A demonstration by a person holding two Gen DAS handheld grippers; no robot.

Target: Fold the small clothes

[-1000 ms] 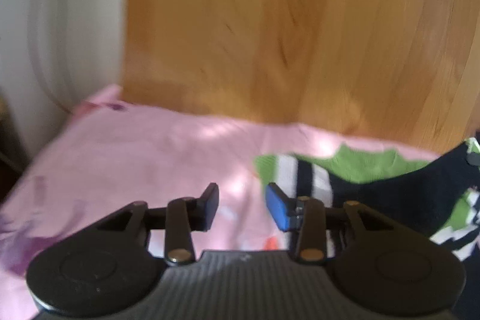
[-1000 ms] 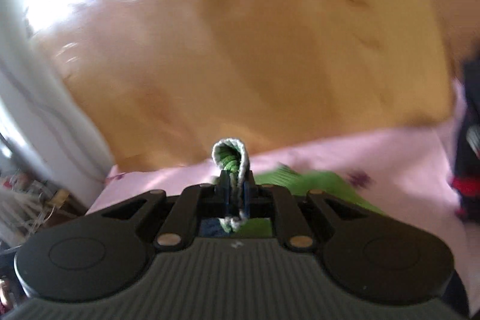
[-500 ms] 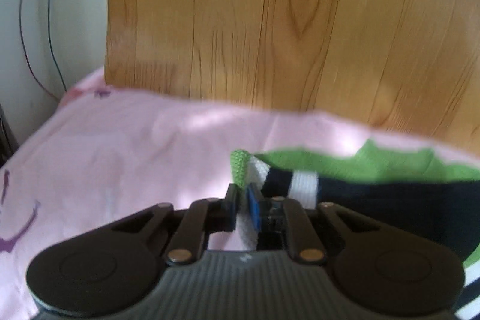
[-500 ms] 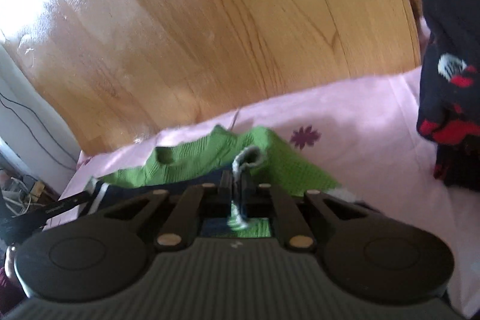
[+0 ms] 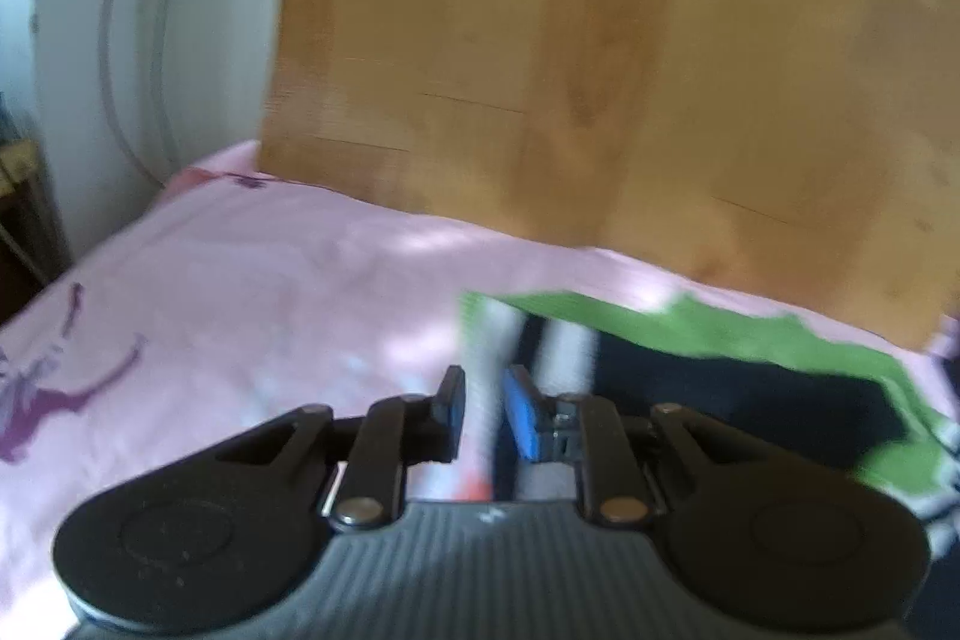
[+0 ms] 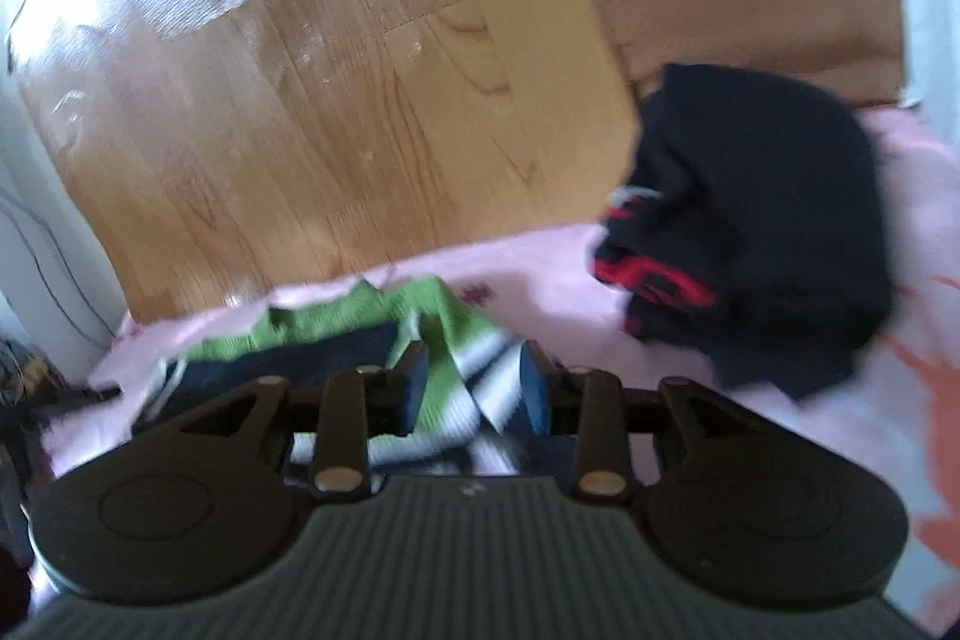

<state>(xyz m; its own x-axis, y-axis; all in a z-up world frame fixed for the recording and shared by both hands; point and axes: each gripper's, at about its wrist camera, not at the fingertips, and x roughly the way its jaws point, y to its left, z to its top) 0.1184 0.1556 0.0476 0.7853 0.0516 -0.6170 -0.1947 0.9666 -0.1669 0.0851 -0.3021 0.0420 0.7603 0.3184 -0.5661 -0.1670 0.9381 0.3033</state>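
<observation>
Left wrist view. My left gripper point(image 5: 483, 409) sat low over the pink sheet point(image 5: 252, 292), jaws at a narrow gap and just been easing apart. The white-striped edge of the small sweater point(image 5: 708, 346) ran through that gap; blur kept me from saying whether the pads touched it, though they did not look pressed on it. The sweater, green, navy and white, lay flat on the sheet, spreading off to the right of the fingers. Behind it a wooden board point(image 5: 600, 70) stood upright along the far edge of the bed and closed off everything beyond. At far left a pale wall point(image 5: 198, 10) with a cord point(image 5: 111, 40) hanging down. A purple print point(image 5: 36, 400) marked the sheet at lower left. Nothing lay between me and the cloth.

Right wrist view. My right gripper point(image 6: 474, 388) had its jaws parted to a middling gap, just been opening, with the sweater's green and striped fold under and between the fingers, pads clear of it. Sweater lay on the sheet straight ahead. To the right, well apart, a heap of dark clothes point(image 6: 756, 232) with red marks sat on the sheet. Behind that, a brown cushion point(image 6: 744, 4). The board filled the upper left, glare on it. No bins or baskets seen.
</observation>
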